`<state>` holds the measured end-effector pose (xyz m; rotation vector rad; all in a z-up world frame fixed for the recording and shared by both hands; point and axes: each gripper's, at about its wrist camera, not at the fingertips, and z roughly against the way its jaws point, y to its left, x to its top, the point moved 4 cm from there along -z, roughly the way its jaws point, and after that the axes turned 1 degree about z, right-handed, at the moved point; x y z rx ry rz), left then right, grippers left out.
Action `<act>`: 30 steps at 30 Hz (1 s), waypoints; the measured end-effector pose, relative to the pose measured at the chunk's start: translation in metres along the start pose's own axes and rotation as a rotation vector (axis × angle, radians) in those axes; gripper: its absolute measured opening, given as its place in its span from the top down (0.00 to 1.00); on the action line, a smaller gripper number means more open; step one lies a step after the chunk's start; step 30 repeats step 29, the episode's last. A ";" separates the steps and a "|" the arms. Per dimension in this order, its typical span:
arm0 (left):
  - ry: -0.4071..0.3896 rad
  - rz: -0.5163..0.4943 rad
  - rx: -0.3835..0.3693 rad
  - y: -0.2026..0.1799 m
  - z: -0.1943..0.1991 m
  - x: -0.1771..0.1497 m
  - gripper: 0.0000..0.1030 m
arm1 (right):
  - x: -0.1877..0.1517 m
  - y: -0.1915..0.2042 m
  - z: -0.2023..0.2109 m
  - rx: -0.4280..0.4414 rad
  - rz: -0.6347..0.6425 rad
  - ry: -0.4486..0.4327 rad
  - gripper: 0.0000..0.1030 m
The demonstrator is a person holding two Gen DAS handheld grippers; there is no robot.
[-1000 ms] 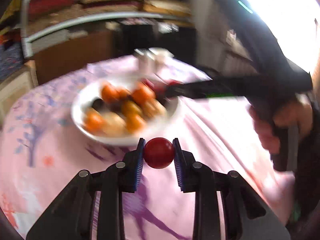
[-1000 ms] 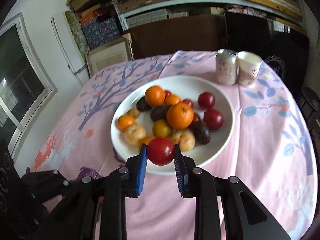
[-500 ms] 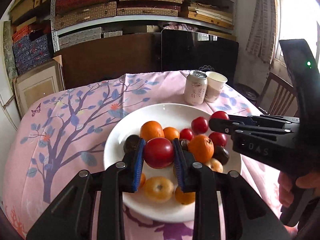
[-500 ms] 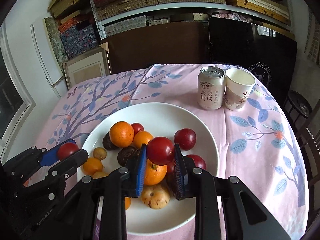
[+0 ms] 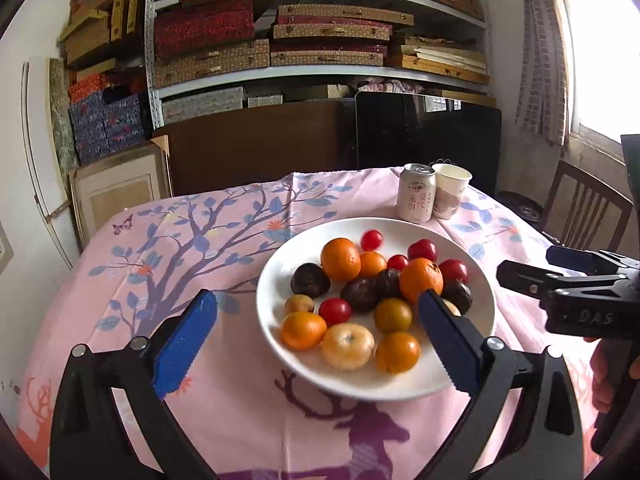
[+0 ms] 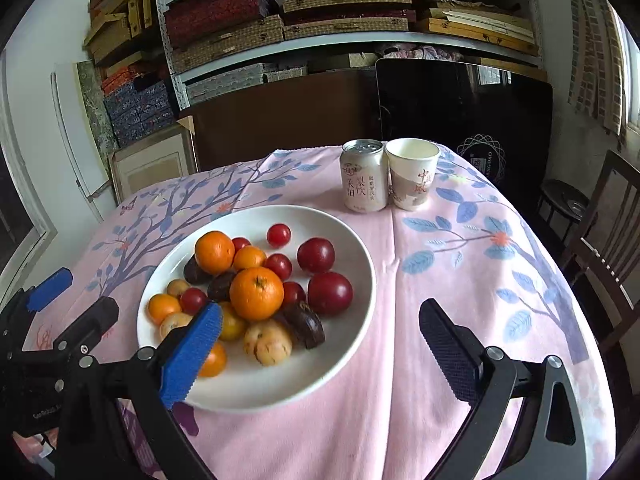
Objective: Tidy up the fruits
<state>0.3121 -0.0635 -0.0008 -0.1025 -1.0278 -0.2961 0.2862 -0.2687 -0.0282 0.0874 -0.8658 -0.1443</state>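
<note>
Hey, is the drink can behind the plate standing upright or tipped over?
Upright. The can stands on its base on the tablecloth, top facing up, right beside the paper cup.

A pink tablecloth printed with a purple tree and blue leaves covers the table; near its far edge a pale drink can stands upright, and a white paper cup stands just beside it on the right, the two touching or nearly so; behind the table a dark brown board and a black panel lean upright; above them metal shelves carry stacked woven boxes; a wooden chair stands off the table's right edge.
</note>
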 end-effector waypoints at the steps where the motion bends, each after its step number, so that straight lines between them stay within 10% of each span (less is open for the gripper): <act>1: -0.006 -0.005 -0.002 0.000 0.006 -0.003 0.05 | -0.006 0.000 0.005 -0.009 0.010 0.003 0.04; 30: -0.094 0.052 0.031 0.017 0.057 -0.017 0.04 | -0.041 0.020 0.056 -0.072 0.075 -0.118 0.04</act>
